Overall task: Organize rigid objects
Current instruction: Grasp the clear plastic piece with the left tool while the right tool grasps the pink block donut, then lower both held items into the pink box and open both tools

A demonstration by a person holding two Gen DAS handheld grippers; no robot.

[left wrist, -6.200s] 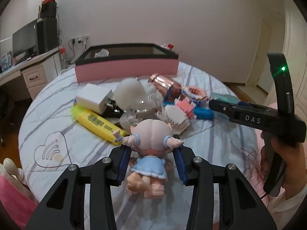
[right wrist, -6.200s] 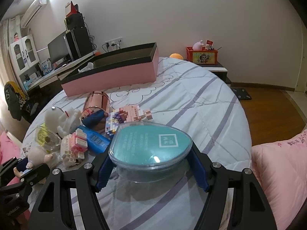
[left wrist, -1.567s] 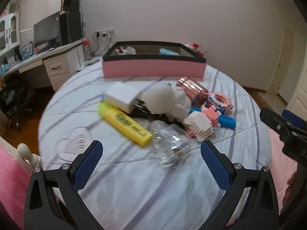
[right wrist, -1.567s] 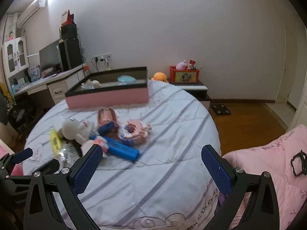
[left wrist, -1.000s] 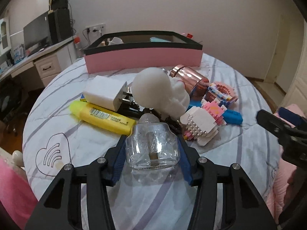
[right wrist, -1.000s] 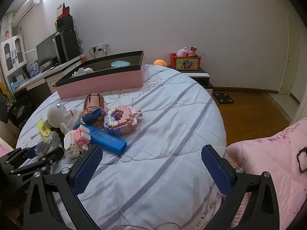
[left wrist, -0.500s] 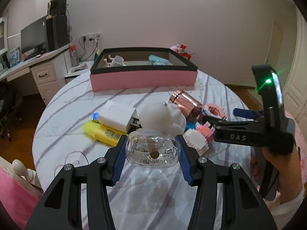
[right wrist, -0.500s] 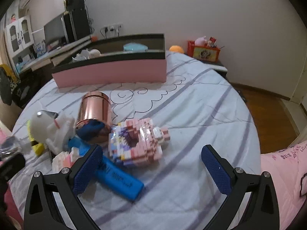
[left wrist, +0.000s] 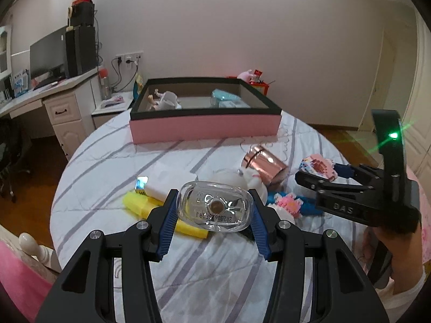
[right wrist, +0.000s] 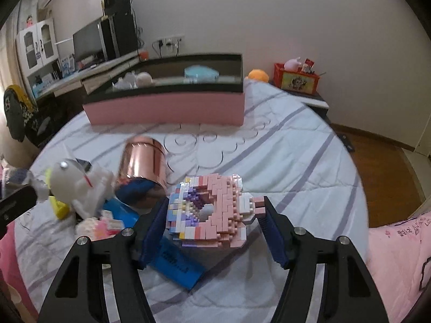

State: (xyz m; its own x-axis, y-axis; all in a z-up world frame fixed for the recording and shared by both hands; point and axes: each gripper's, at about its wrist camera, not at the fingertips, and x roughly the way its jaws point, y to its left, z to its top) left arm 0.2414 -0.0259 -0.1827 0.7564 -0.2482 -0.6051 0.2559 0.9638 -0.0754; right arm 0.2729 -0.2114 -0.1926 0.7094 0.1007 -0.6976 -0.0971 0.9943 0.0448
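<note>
On the bed, left gripper clamps a clear glass bottle, lifted. Right gripper, jaws just closing, brackets the brick donut; contact uncertain. Seat the fingers squarely, then carry to the pink box at twelve o'clock.

A round bed with a striped white cover carries everything. On it lie a pink box, copper can, yellow tube, blue case and brick donut.
</note>
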